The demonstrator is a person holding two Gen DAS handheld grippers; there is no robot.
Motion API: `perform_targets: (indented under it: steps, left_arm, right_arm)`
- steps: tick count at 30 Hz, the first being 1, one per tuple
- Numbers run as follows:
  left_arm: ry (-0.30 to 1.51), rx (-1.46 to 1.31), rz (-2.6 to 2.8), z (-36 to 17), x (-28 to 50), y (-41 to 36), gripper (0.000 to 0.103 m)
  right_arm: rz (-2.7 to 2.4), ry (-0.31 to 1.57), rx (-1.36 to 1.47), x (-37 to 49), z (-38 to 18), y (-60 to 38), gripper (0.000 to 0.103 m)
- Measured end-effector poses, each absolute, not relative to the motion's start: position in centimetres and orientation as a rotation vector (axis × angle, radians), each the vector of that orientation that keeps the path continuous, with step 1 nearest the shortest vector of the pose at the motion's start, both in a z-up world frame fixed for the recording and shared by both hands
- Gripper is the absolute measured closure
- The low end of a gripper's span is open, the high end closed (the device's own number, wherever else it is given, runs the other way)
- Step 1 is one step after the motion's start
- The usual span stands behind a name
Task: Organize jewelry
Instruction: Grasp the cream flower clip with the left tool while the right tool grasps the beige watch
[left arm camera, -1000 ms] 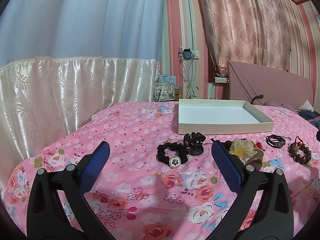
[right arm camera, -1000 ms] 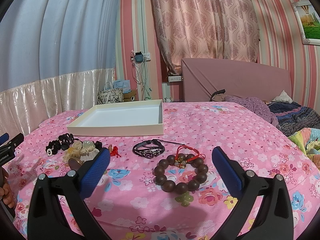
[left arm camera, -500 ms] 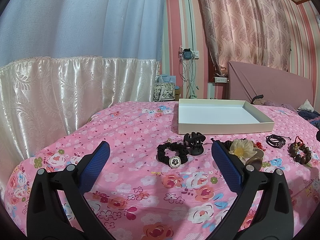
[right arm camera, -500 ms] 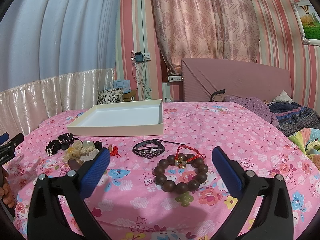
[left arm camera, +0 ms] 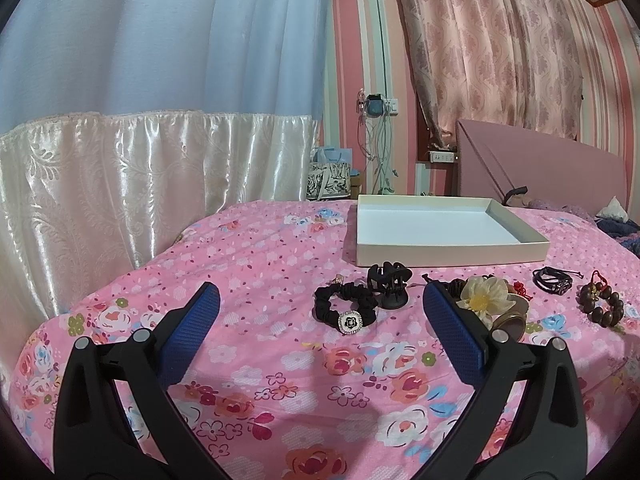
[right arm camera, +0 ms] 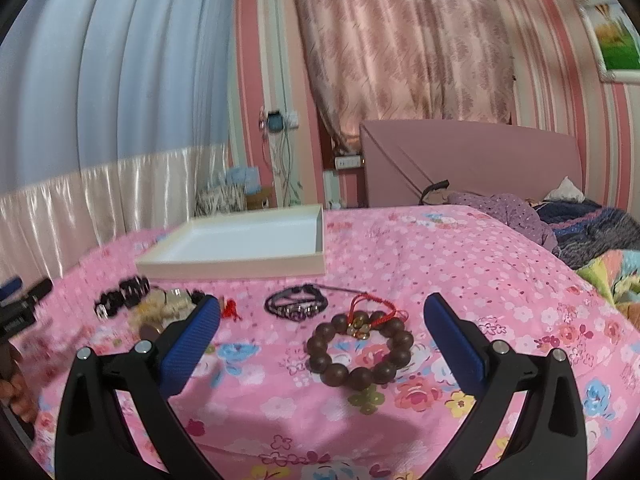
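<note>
Only the right tool (right arm camera: 322, 322) has moved since a second ago — its view has dipped and swung forward, smearing the room, so the bead bracelet (right arm camera: 359, 348) now lies closer between its spread blue pads. In the left view nothing has shifted: the left tool (left arm camera: 322, 320) hangs over the bed (left arm camera: 248, 264), its pads wide apart and holding nothing.

All the jewelry is loose on the bedspread in a row in front of the white tray (left arm camera: 448, 254), which looks bare inside. From the left: a black scrunchie (left arm camera: 346, 307), a black claw clip (left arm camera: 390, 284) touching it, a cream flower piece (left arm camera: 482, 298), a black cord bracelet (right arm camera: 296, 304), then the beads with their red cord.

The step in hand looks like picking up the bead bracelet. To do it well, come straight down with one pad inside the ring and one outside, pinch a single bead — not the thin red cord — and lift clear before carrying it over the tray's wall.
</note>
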State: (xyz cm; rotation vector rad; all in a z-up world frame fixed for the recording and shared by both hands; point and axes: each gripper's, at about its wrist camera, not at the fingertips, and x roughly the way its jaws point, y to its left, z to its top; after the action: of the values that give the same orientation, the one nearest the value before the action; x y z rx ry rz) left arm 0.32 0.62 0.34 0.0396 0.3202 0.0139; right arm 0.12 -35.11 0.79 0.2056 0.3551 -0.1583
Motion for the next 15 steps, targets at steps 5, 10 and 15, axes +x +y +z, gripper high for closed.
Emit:
perform_targets:
  steps: [5,10,15]
  left_arm:
    - [0.400,0.012,-0.052,0.2,1.2,0.9,0.003]
    - [0.488,0.042,-0.101,-0.1,2.4,0.5,0.003]
    - [0.596,0.030,-0.134,-1.2,4.4,0.9,0.003]
  right_arm:
    - [-0.160,0.331,0.209,-2.7,1.6,-38.7,0.002]
    - [-0.144,0.476,0.256,-1.7,1.9,-42.8,0.002]
    - [-0.047,0.564,0.256,1.7,1.8,-39.2,0.002]
